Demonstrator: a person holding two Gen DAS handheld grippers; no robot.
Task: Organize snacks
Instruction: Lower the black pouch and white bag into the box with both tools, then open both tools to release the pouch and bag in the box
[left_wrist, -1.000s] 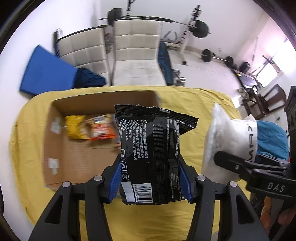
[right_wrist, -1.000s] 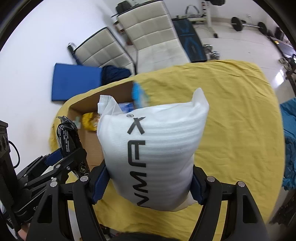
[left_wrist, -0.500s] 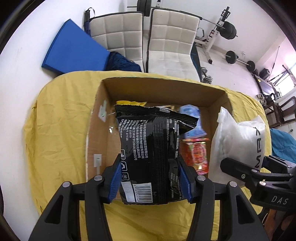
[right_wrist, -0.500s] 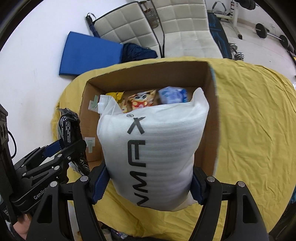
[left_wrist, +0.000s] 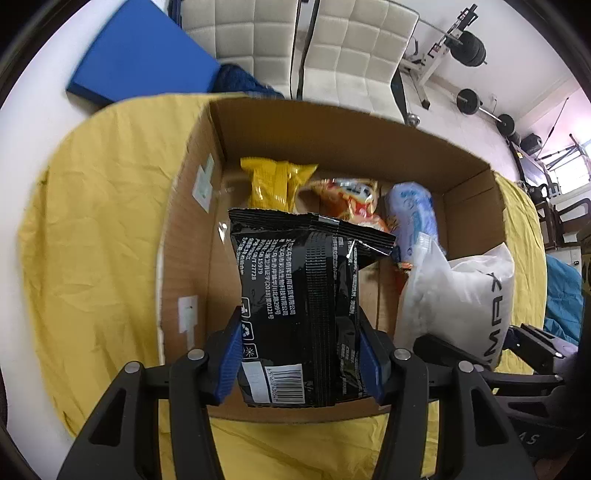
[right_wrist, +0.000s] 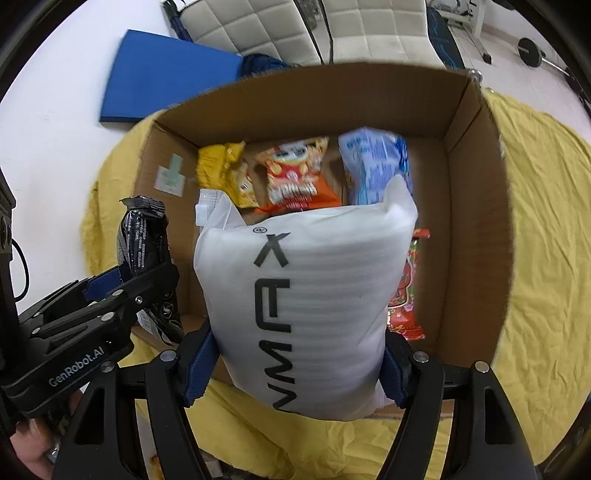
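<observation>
My left gripper (left_wrist: 301, 354) is shut on a black snack packet (left_wrist: 299, 295), held upright over the near left part of an open cardboard box (left_wrist: 332, 122). My right gripper (right_wrist: 295, 369) is shut on a white foam bag (right_wrist: 299, 302) with black lettering, held over the box's (right_wrist: 476, 206) middle. In the box lie a yellow packet (right_wrist: 221, 173), an orange-red packet (right_wrist: 295, 177), a pale blue packet (right_wrist: 373, 166) and a red packet (right_wrist: 406, 295) partly hidden behind the white bag. The left gripper (right_wrist: 129, 280) with its black packet shows at the left of the right wrist view.
The box stands on a table under a wrinkled yellow cloth (left_wrist: 92, 221). Behind the table are two white padded chairs (left_wrist: 351, 55), a blue mat (left_wrist: 140, 55) leaning on the wall, and weight equipment (left_wrist: 469, 40) on the floor.
Both grippers have moved forward and over the box with their packets. The box now fills both views and its contents show closer.
</observation>
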